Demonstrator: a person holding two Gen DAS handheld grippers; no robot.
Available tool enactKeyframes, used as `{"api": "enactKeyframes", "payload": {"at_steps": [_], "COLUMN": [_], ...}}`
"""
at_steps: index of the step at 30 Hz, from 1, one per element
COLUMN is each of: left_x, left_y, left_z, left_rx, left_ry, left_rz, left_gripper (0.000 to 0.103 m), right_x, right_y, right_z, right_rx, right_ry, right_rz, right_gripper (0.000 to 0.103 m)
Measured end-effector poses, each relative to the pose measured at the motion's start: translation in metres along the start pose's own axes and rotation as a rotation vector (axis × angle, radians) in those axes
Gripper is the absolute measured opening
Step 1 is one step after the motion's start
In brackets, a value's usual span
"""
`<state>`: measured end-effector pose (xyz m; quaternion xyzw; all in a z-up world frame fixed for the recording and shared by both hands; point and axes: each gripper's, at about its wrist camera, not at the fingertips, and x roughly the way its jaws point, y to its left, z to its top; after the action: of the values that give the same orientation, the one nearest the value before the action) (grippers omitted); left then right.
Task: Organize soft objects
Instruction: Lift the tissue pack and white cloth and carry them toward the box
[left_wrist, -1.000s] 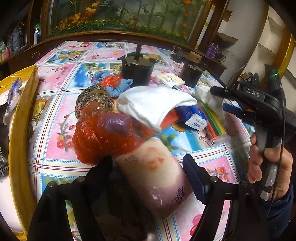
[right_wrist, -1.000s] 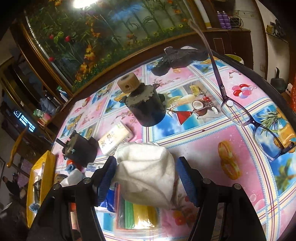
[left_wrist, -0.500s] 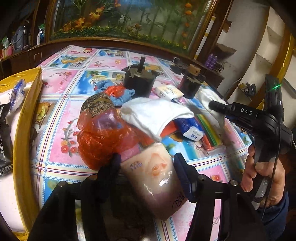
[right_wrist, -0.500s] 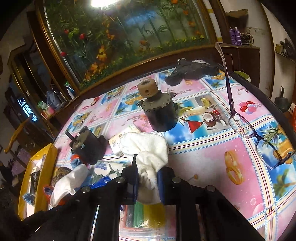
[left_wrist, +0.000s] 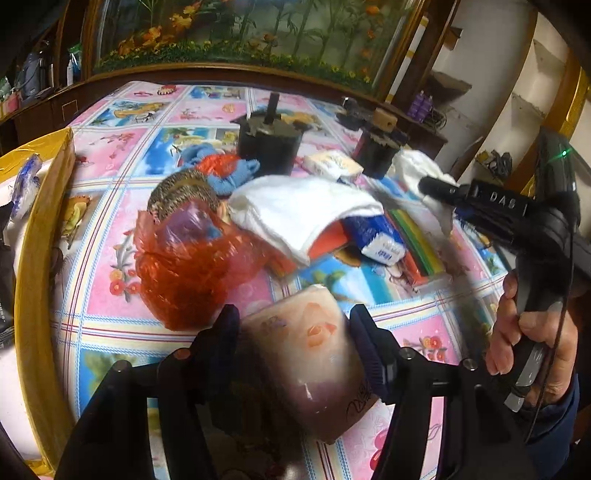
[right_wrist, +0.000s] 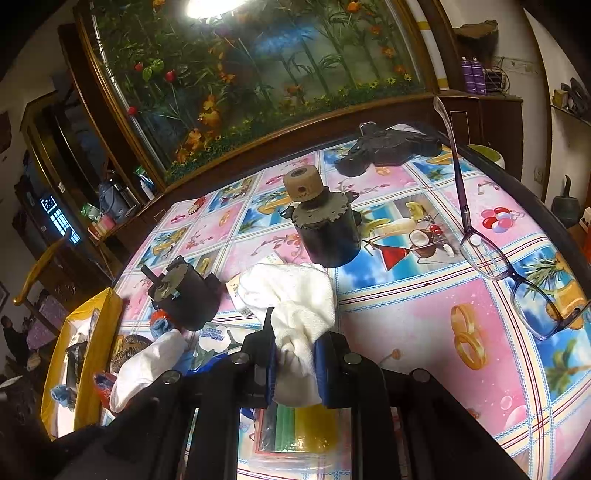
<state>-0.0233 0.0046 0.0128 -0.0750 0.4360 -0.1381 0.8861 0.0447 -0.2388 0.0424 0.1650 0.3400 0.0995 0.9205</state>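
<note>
My left gripper (left_wrist: 291, 332) is shut on a pink tissue pack (left_wrist: 306, 354) and holds it above the tablecloth. My right gripper (right_wrist: 293, 354) is shut on a white cloth (right_wrist: 295, 299), lifted off the table; it also shows at the right of the left wrist view (left_wrist: 424, 170). A second white cloth (left_wrist: 299, 210) lies over a pile in the middle, next to a red plastic bag (left_wrist: 184, 266), a brown knitted piece (left_wrist: 181, 192) and a blue-orange knitted item (left_wrist: 225, 170).
Two black motors (right_wrist: 325, 229) (right_wrist: 184, 295) stand on the table. Glasses (right_wrist: 509, 258) lie at the right. A packet of coloured sheets (right_wrist: 295, 428) lies under my right gripper. A yellow box (left_wrist: 33, 258) stands at the left edge.
My right gripper closed on the white cloth and raised it. My left gripper closed on the tissue pack and pulled it back from the red bag.
</note>
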Motion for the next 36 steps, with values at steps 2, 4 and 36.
{"api": "enactKeyframes", "payload": {"at_steps": [2,4,36], "left_x": [0.001,0.003,-0.03], "left_y": [-0.005,-0.013,0.005], "left_z": [-0.002,-0.005,-0.02], "left_rx": [-0.002,0.005,-0.05], "left_ry": [0.017,0.039,-0.077], "left_rz": [0.021,0.044,-0.012], "left_gripper": [0.077,0.083,0.062], "right_x": [-0.004,-0.007,-0.028], "right_y": [0.0,0.001,0.048], "right_z": [0.0,0.001,-0.013], "right_rx": [0.004,0.004,-0.171], "right_ry": [-0.008,-0.016,-0.094], "right_rz": [0.014,0.025,0.136], "right_gripper": [0.018,0.018,0.018]}}
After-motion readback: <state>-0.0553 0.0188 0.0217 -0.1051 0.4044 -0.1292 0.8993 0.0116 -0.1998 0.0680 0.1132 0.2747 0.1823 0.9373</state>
